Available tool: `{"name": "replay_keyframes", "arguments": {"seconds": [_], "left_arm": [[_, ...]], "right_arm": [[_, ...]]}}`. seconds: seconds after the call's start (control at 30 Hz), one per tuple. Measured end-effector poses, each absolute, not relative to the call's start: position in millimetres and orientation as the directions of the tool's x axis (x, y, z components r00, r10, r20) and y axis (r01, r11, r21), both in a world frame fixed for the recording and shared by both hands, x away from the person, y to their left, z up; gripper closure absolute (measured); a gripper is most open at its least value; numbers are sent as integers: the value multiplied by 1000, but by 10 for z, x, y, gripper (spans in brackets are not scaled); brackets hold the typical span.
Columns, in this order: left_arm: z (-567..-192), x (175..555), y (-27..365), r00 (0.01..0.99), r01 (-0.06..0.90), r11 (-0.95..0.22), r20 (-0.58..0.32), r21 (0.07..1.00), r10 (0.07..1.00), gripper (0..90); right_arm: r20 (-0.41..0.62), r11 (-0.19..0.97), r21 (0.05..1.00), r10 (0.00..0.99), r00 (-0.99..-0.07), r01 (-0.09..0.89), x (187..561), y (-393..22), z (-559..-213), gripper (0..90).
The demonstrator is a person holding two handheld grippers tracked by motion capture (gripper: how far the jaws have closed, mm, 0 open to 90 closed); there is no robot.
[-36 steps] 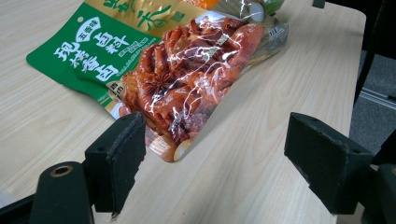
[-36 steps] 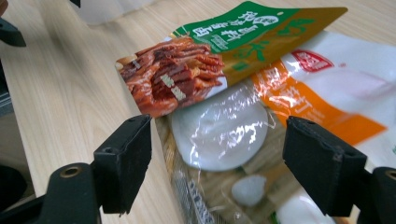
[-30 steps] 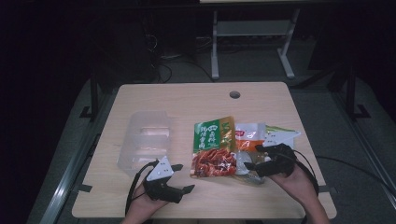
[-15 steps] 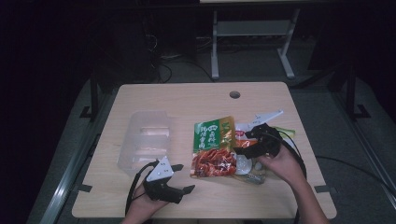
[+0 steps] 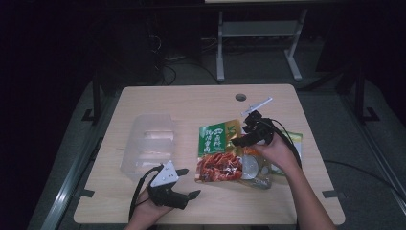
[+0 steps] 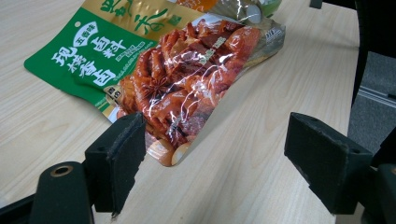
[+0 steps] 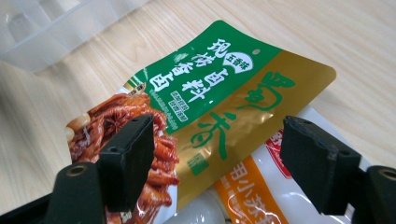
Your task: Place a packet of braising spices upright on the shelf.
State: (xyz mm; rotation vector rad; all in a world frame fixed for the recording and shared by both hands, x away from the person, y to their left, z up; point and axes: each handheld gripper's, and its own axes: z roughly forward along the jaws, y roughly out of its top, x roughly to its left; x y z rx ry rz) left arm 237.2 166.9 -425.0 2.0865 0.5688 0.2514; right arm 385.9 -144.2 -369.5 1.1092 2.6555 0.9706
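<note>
the left tongs (image 5: 184, 183) are held wide apart and empty, low at the near edge of the worktop (image 5: 191, 103), aimed at the green pouch (image 5: 219, 151). the right tongs (image 5: 249, 130) are likewise spread wide, raised over the pouch's far end. the pouch is overlapped onto other packets (image 5: 258, 167). a clear tub (image 5: 147, 143) is set to the left.

I can read white Chinese characters, 现捞香卤料, on the green panel of the spice pouch (image 7: 210, 93), with 五香味 in a small white badge above. Large green characters on its gold band are cut off, and the orange-and-white packet (image 7: 252, 186) beneath shows 用小 only.
</note>
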Motion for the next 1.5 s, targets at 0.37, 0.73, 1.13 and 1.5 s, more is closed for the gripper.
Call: {"name": "replay_keyframes", "arguments": {"seconds": [0.37, 0.73, 1.13, 1.5], "left_arm": [[-4243, 2364, 1669, 870, 298, -456, -42, 839, 491, 204], [-4239, 2369, 1672, 870, 292, -453, -38, 842, 491, 204], [-4242, 2370, 1656, 874, 298, -450, -51, 842, 484, 205], [-4243, 2376, 1655, 872, 302, -448, -54, 841, 486, 207]], "right_arm": [[184, 507, 521, 719, -670, 687, 4113, -1444, -3857, 281], [193, 496, 468, 750, -632, 731, 4211, -1450, -4018, 306], [205, 499, 452, 749, -631, 739, 4254, -1396, -4104, 373], [160, 524, 435, 756, -635, 733, 4278, -1285, -4199, 517]]}}
